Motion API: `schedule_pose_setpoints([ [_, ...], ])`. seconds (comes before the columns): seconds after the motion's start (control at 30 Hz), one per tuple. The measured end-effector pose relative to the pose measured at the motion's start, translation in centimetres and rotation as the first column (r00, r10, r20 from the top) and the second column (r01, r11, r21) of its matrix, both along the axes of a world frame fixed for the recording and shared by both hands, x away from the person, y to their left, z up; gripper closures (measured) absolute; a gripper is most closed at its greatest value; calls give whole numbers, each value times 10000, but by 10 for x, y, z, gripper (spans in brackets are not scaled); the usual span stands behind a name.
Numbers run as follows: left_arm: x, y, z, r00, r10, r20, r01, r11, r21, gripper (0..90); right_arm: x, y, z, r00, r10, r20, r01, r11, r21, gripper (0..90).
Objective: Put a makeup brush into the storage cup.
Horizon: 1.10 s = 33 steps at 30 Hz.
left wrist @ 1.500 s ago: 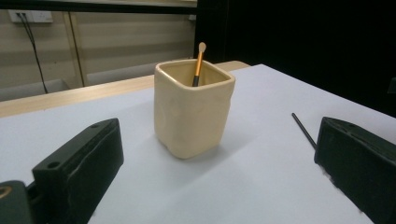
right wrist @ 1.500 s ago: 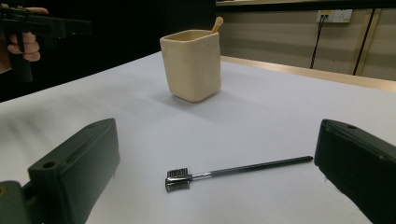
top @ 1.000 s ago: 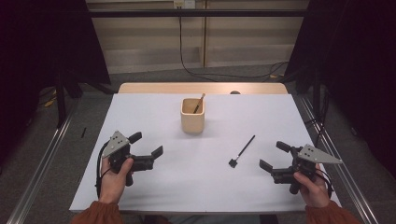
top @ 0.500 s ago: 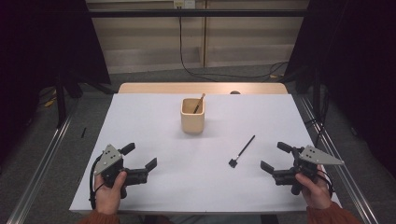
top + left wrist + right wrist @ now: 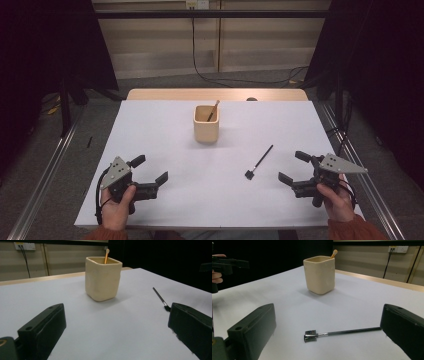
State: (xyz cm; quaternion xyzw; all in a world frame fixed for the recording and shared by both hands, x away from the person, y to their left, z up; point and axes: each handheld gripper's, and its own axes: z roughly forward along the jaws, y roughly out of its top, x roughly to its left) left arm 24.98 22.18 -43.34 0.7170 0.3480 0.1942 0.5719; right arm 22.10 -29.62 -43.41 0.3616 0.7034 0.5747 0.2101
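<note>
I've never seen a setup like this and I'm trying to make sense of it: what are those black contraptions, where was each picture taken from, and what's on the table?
A person sits at a table and holds a hand tool with two jaws in each hand: the left gripper and the right gripper. Both stand open and hold nothing.

The high view looks down from above the person's side. The other two pictures come from small cameras riding on each gripper, so the black blocks at their lower corners are that gripper's own jaws.

On the white table stands a cream square cup with a wooden stick leaning inside it. A thin black brush with a small comb-like head lies flat, apart from the cup, just ahead of the right gripper.
</note>
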Motion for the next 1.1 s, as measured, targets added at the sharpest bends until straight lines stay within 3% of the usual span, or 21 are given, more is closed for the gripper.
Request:
schedule_pose_setpoints([
  [0.27, -1, 0, 2, 10000, 54, 77, -54, 10000, -11, 14, 4, 2, 5, 9995, 263, 195, -260, 9996, -149, 14],
  [0.43, -2, -1, 3, 9999, 18, 151, -19, 10000, 89, 14, 15, 4, 9, 9990, 436, 65, -434, 9986, -292, 2],
  [0.53, -2, -2, 2, 9999, 41, 142, -42, 10000, 87, 13, 24, 3, 9, 9967, 805, -104, -811, 9930, -857, 3],
  [0.67, -2, -1, 2, 9999, 48, 126, -49, 9999, 104, 11, 32, 3, 10, 9975, 639, -293, -663, 9938, -891, 6],
  [0.8, -2, -1, 2, 9999, 62, 95, -63, 9999, 109, 11, 42, 4, 15, 9978, 655, -98, -661, 9938, -894, 7],
  [0.87, -2, -1, 1, 9999, 41, 121, -44, 9997, 239, 11, 49, 5, 18, 9932, 1111, -351, -1145, 9869, -1136, 6],
  [0.93, -1, -2, 1, 9999, 25, 115, -28, 9998, 195, 11, 54, 7, 19, 9892, 1348, -583, -1400, 9854, -965, 6],
  [1.1, -2, -1, 1, 9999, 6, 145, -10, 9997, 250, 11, 65, 14, 22, 9923, 1169, -409, -1209, 9856, -1180, 8],
])
